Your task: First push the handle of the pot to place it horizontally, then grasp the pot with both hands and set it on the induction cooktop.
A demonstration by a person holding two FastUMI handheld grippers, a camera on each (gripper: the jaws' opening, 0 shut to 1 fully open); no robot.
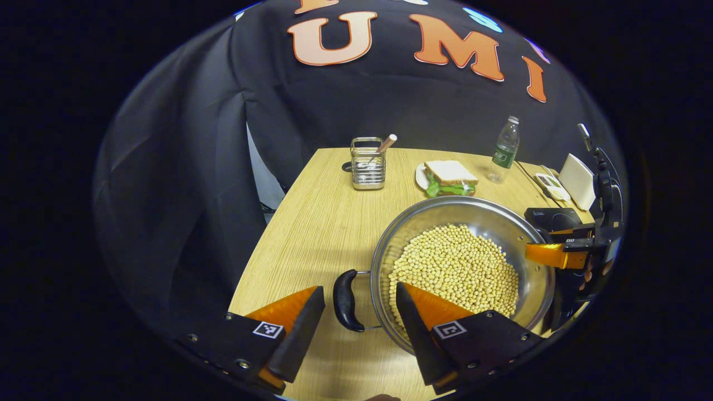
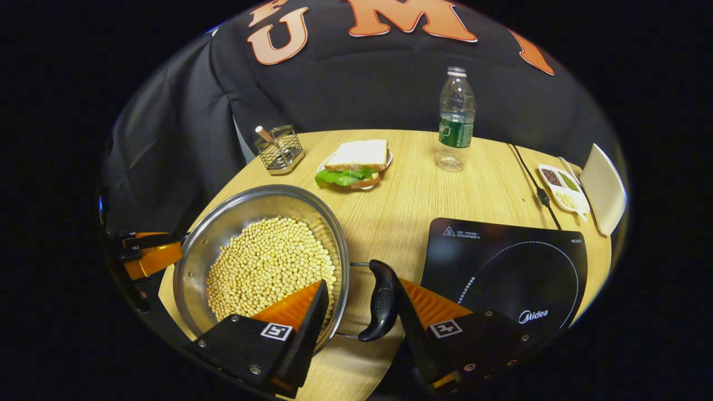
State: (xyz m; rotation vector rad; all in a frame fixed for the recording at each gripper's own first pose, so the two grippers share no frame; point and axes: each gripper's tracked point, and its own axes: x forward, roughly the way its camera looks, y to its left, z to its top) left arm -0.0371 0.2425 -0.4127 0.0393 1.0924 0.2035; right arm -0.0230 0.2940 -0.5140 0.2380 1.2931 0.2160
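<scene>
Pot (image 1: 462, 267) full of beans sits heavy and slick between your hand-held grippers, left (image 1: 359, 320) and right (image 2: 359, 314) both open, each straddling a side handle (image 1: 345, 301) untouched, so grip handles, cooktop (image 2: 504, 273) just right.

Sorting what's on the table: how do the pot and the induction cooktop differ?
The pot is round, shiny metal, deep and full of pale beans; the induction cooktop is a flat, black, squarish slab with nothing on it. The pot has black side handles; the cooktop has none. Both rest on the wooden table, side by side.
</scene>
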